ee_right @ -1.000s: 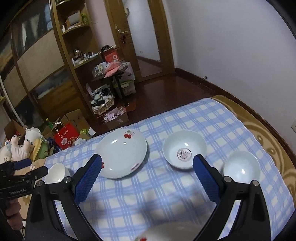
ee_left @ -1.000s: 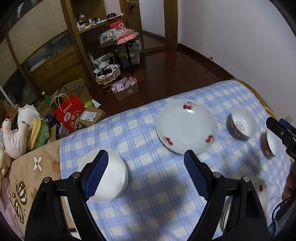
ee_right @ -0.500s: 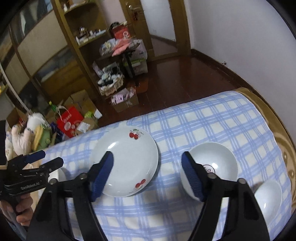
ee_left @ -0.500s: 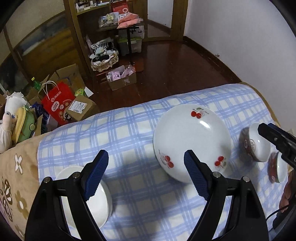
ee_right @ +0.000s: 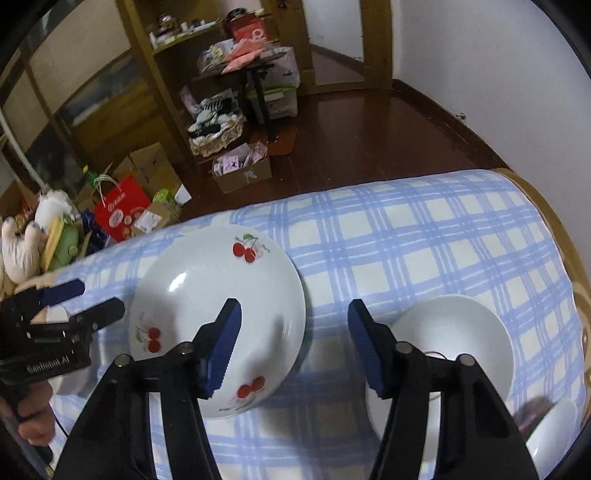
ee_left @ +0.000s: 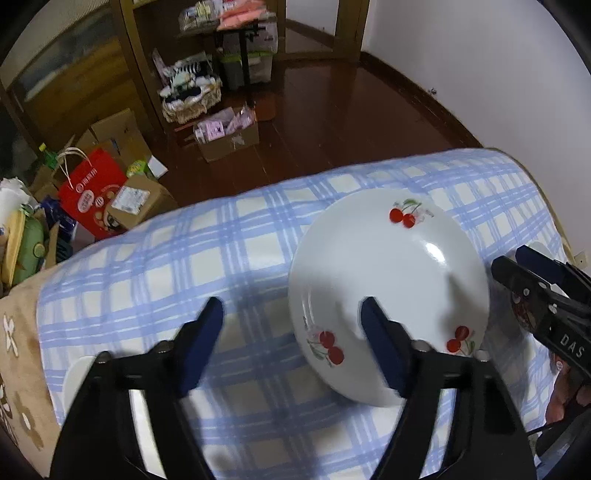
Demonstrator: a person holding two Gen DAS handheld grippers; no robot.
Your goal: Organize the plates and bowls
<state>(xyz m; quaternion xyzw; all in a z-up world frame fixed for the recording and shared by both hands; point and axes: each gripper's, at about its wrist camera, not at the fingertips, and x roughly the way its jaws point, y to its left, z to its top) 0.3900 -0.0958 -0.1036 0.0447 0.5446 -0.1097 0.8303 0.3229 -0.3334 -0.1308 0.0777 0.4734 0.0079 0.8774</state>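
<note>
In the left wrist view, the left tongs [ee_left: 291,321] cover the near rim of the cherry plate [ee_left: 388,273], and their left pad is motion-blurred. A white dish [ee_left: 75,373] shows only as a sliver behind the tongs' arm. In the right wrist view, the white bowl [ee_right: 458,332] is partly hidden by the right tongs [ee_right: 295,332]; a second bowl [ee_right: 554,424] is cut off at the edge. Shelf items [ee_right: 177,26] are too small to identify.
</note>
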